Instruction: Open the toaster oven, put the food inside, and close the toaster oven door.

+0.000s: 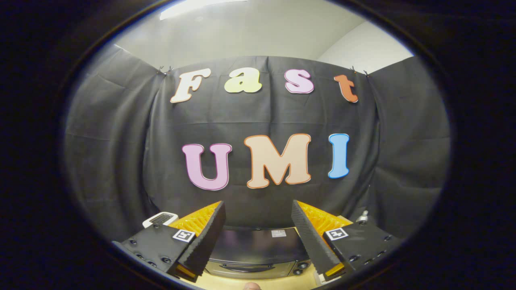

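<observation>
Tool held high, fingers spread wide, gripping nothing, likely lining up on door. Toaster oven low centre of frame, between fingers, door closed. Glossy dark top, metal front, knobs lower right. Pads ribbed black foam. Pale wood tabletop beneath.

gripper fingers spread wide apart, nothing between them | toaster oven below and just ahead, seen through the gap, door shut | small white device beyond left finger | booth wall behind oven
</observation>
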`<state>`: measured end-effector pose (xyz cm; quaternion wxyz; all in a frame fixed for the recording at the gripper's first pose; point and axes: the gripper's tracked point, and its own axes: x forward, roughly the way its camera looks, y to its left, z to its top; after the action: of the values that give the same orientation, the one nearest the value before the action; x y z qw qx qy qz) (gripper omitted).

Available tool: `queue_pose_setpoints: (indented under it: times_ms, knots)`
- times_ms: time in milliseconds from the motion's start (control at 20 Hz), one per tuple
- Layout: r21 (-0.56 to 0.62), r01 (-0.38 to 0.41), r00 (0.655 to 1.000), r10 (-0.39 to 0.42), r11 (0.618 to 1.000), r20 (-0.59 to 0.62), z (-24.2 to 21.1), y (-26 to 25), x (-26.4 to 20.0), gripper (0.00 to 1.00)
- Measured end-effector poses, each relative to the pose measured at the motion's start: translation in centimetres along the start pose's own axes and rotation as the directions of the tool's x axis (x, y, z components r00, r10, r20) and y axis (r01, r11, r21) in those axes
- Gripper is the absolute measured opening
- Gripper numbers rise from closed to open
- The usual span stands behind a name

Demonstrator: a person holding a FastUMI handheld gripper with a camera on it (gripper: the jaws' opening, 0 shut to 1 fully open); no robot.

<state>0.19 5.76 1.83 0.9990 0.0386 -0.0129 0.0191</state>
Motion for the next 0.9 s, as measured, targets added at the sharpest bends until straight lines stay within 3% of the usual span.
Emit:
queue_pose_setpoints:
  times_ms: [400, 900]
  knots:
    - [0.016, -0.020, 0.999, 0.021, 1.000, -0.039, -6.4, 1.5, 2.1, 1.00]
    - [0.080, -0.021, 0.974, 0.039, 0.997, -0.224, -19.0, 2.9, 3.7, 1.00]
